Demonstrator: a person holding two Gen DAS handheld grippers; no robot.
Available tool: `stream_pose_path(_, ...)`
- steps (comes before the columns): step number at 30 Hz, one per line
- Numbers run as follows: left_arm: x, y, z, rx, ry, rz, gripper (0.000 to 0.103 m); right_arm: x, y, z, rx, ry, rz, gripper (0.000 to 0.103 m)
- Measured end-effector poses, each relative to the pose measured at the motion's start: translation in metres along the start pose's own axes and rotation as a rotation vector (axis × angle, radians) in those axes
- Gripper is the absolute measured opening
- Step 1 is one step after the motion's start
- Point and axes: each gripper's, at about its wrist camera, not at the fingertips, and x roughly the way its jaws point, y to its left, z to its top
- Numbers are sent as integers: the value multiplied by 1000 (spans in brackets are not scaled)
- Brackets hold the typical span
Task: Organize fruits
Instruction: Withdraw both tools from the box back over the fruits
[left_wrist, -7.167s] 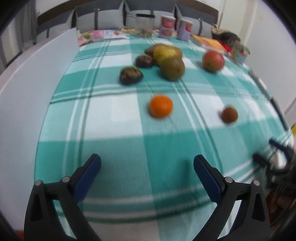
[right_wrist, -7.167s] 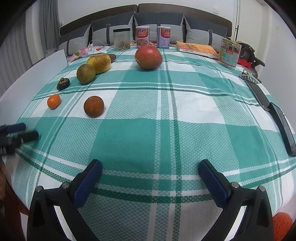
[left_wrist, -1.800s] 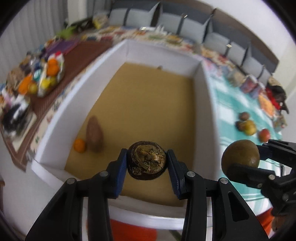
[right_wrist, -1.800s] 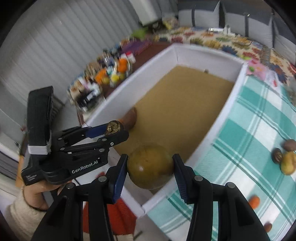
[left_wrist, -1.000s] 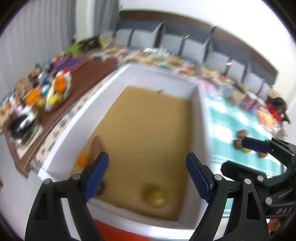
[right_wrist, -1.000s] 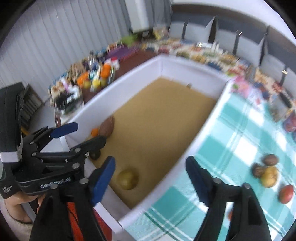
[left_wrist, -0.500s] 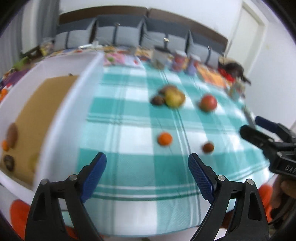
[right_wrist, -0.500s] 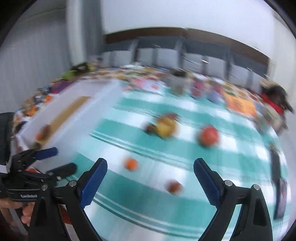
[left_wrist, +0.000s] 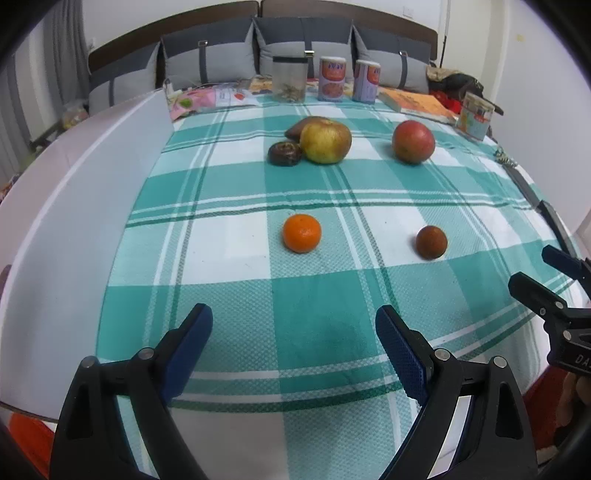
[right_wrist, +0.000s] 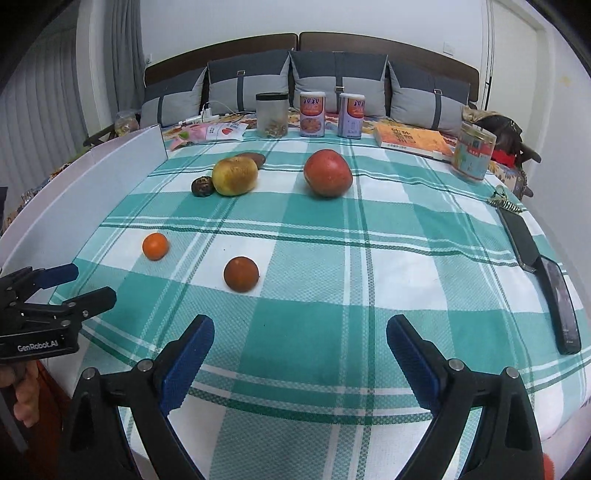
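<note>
On the green checked cloth lie an orange mandarin (left_wrist: 301, 233) (right_wrist: 155, 246), a small brown round fruit (left_wrist: 431, 242) (right_wrist: 241, 274), a yellow apple (left_wrist: 325, 142) (right_wrist: 235, 175), a dark wrinkled fruit (left_wrist: 284, 153) (right_wrist: 202, 186), a brown oval fruit (right_wrist: 253, 158) behind the apple, and a red apple (left_wrist: 413, 141) (right_wrist: 328, 173). My left gripper (left_wrist: 293, 338) (right_wrist: 79, 284) stands open and empty over the cloth's near edge, short of the mandarin. My right gripper (right_wrist: 300, 345) (left_wrist: 543, 271) is open and empty too, short of the brown fruit.
A white box wall (left_wrist: 85, 177) (right_wrist: 92, 177) runs along the cloth's left side. At the back stand a jar (right_wrist: 272, 115), two cans (right_wrist: 312, 114), a book (right_wrist: 410, 140) and a printed tin (right_wrist: 474, 151). A phone (right_wrist: 559, 295) and keys (right_wrist: 503, 201) lie at the right edge.
Both grippers let their fruits fall into the white box, then swung right to face the cloth. Both now hang lower and nearer the remaining fruits, open and empty.
</note>
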Motion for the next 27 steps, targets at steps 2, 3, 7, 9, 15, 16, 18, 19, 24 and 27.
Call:
stream_pose_path(2,3,-2,-1,4,4,5,91,1,2,-5,0,5,-3,94)
stream_pose_path(3,5,-2,-2,6,7,7,91,2,1,-6,1,8,-4,94)
stream_pose_path(7,13,-3,-4,8,25,14,91,8,0,-11,5,21,-7,94)
stream_pose_path(9,19,-3,-6,2,37,15,91,11,-1,-14,4,23,-9,94)
stream_pose_path(15,33,4,-16,-28,64,7,92,24,-4,-23,2,58,-26,94)
stream_pose_path(16,33,3,-17,-22,63,13,93,26,-4,-25,4,66,-29,94)
stream_pose_path(18,34,4,-18,-16,57,14,95,27,-6,-27,9,71,-29,94)
stream_pose_path(19,34,4,-18,-15,54,16,97,28,-6,-28,11,75,-28,94)
stream_pose_path(24,34,4,-23,-7,14,25,100,38,-9,-36,24,105,-26,100)
stream_pose_path(27,34,4,-26,-3,-8,28,100,38,-7,-37,20,103,-28,103)
